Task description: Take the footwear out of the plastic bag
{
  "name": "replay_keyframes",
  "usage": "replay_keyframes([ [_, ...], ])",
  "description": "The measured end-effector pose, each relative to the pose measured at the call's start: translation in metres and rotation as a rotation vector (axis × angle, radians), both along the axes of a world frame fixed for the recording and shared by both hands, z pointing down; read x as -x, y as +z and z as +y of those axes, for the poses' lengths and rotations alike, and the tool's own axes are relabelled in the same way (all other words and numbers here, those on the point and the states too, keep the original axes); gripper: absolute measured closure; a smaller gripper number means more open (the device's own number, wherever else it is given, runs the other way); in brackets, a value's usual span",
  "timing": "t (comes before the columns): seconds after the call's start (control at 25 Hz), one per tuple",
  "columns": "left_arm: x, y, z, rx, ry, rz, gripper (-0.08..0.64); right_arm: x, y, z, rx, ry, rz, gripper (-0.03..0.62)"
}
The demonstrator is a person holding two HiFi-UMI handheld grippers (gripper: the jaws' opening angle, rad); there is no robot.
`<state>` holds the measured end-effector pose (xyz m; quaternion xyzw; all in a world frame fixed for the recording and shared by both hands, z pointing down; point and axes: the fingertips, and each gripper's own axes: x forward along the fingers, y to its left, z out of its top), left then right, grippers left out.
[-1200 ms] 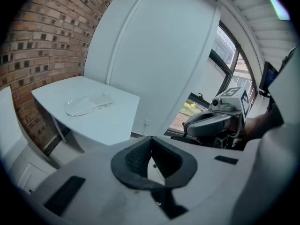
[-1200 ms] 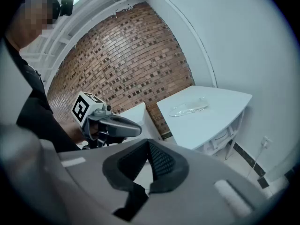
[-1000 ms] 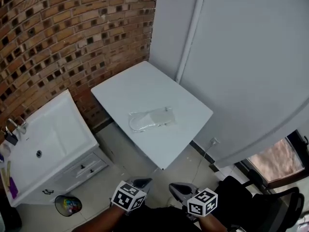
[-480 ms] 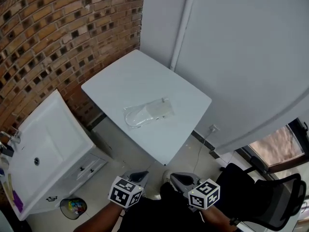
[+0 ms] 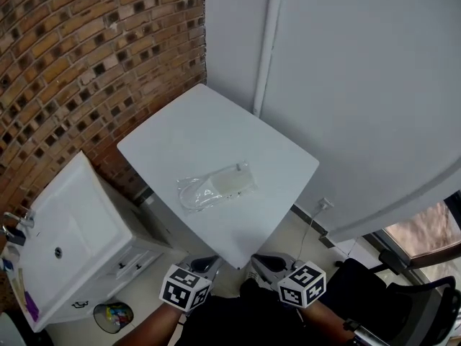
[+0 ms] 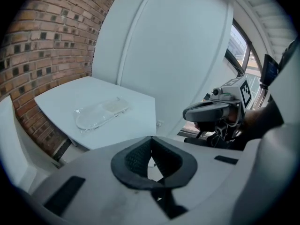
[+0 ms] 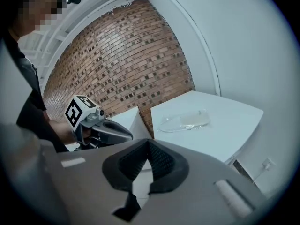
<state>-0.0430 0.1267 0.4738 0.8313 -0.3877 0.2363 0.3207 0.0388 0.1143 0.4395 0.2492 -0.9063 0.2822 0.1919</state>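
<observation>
A clear plastic bag (image 5: pixel 215 187) with pale footwear inside lies flat near the middle of a white square table (image 5: pixel 166 132). The same bag (image 6: pixel 100 113) shows in the left gripper view and, small, the bag (image 7: pixel 184 121) in the right gripper view. Both grippers hang low in front of the table, well short of the bag. My left gripper (image 5: pixel 207 264) is shut and holds nothing; its jaws (image 6: pixel 151 154) meet. My right gripper (image 5: pixel 261 262) is also shut and empty, its tips (image 7: pixel 149 159) touching.
A brick wall (image 5: pixel 65 63) runs along the left, a white wall (image 5: pixel 360 85) behind the table. A white sink cabinet (image 5: pixel 65 244) stands left of the table, a small bin (image 5: pixel 114 316) at its foot. A black office chair (image 5: pixel 403 308) is at the right.
The view has shifted closer to the table, so the table and bag now sit a little lower left in frame. Both grippers stay shut and low, side by side.
</observation>
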Motion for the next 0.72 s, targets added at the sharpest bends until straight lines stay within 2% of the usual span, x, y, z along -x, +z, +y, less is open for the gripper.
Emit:
replay_keyframes([
  [0.2,-0.019,-0.003,-0.051,-0.002,-0.071,-0.016,0.554,-0.021,-0.003,-0.053,-0.021,-0.024,-0.019,0.589],
  [0.44,-0.037,0.002,-0.096,0.002,-0.138,-0.059,0.554,-0.045,0.006,-0.088,-0.055,-0.078,-0.021,0.589],
  [0.6,-0.041,0.003,-0.112,0.013,-0.129,-0.086,0.554,-0.046,0.015,-0.102,-0.035,-0.080,-0.026,0.589],
  [0.72,-0.029,0.007,-0.124,0.018,-0.119,-0.116,0.554,-0.038,0.020,-0.109,-0.041,-0.079,-0.027,0.589],
])
